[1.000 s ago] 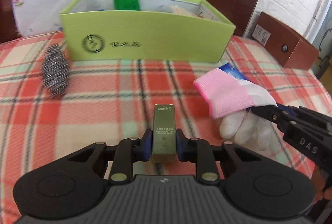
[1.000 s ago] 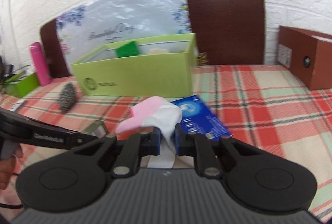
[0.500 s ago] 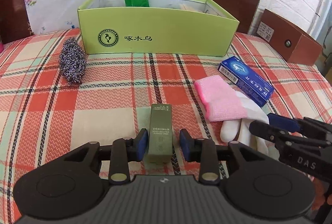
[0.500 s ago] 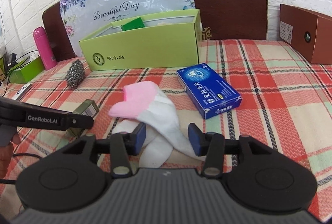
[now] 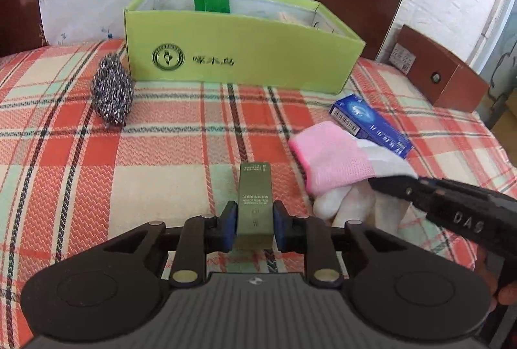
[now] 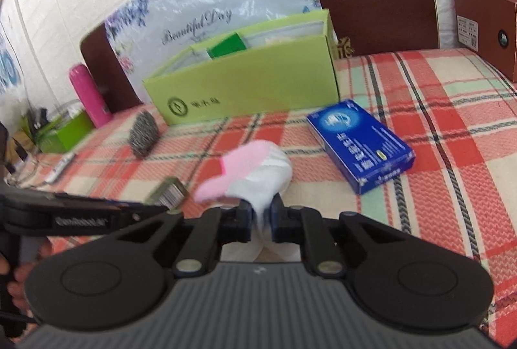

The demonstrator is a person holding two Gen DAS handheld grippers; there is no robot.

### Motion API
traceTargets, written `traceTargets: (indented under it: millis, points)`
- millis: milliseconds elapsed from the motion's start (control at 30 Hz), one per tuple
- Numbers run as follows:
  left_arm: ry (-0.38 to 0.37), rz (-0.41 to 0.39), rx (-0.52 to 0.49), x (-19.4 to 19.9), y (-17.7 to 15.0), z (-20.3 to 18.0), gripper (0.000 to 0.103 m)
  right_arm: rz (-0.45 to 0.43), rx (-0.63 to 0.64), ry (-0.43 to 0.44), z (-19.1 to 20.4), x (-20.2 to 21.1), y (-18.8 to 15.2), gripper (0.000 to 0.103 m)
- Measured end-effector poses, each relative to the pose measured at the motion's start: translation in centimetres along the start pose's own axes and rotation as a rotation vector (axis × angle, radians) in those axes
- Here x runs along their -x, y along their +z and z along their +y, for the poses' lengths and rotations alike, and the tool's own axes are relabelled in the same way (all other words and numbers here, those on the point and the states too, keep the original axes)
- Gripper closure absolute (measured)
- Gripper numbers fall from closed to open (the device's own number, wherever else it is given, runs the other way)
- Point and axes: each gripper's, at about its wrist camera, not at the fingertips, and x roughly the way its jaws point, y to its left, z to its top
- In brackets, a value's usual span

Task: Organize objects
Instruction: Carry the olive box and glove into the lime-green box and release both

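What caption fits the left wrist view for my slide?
Left claw grips an olive carton while right claw pinches a pink-cuffed white glove before the green box.

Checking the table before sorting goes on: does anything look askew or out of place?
The white glove with pink cuff is crumpled. The blue box lies askew to the plaid lines. The steel scourer sits loose beside the green box.

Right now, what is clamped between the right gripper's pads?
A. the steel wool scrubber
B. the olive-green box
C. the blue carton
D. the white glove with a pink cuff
D: the right gripper has its pads pinched on the white glove with a pink cuff; the blue carton lies apart on the cloth.
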Motion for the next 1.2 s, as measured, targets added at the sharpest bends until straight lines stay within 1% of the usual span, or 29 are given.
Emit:
traceTargets:
  millis: [167, 300, 567, 667, 733, 833, 933, 1033, 1067, 1133, 1200]
  points:
    - [-0.036, -0.066, -0.008, 2.0, 1.5, -0.2, 0.08, -0.09, 0.019, 0.01, 1.0, 1.8, 1.8, 0.093]
    - [-0.048, -0.141, -0.024, 3.5, 3.7, -0.2, 0.08, -0.166, 0.033, 0.009, 1.4, 2.9, 4.1, 0.093]
    - [-0.03, -0.282, -0.061, 4.9, 9.5, -0.3, 0.08, -0.312, 0.053, 0.001, 1.4, 2.7, 9.0, 0.093]
    - [-0.009, -0.31, -0.064, 4.2, 11.7, 0.0, 0.08, -0.353, 0.086, -0.033, 1.4, 1.4, 10.7, 0.093]
    - [0.005, -0.319, -0.059, 3.3, 13.3, 0.2, 0.08, -0.357, 0.092, -0.049, 1.2, -0.2, 12.0, 0.093]
    - [0.025, -0.323, -0.051, 1.8, 15.4, 0.8, 0.08, -0.341, 0.062, -0.051, 0.8, -2.9, 13.9, 0.093]
    - [0.031, -0.319, -0.034, 0.3, 16.8, 1.4, 0.08, -0.361, 0.073, -0.029, 0.9, -4.8, 15.2, 0.093]
    - [0.032, -0.322, -0.022, -1.1, 17.9, 2.0, 0.08, -0.377, 0.06, 0.024, 1.1, -6.4, 16.3, 0.093]
    - [0.037, -0.322, -0.019, -1.6, 18.2, 2.2, 0.08, -0.377, 0.062, 0.022, 1.2, -7.0, 16.6, 0.093]
    - [0.053, -0.318, -0.009, -3.0, 18.5, 2.6, 0.08, -0.36, 0.061, 0.006, 1.3, -8.9, 17.1, 0.091]
    - [0.071, -0.317, -0.008, -4.5, 18.2, 3.0, 0.079, -0.31, 0.06, -0.025, 1.1, -11.5, 17.2, 0.088]
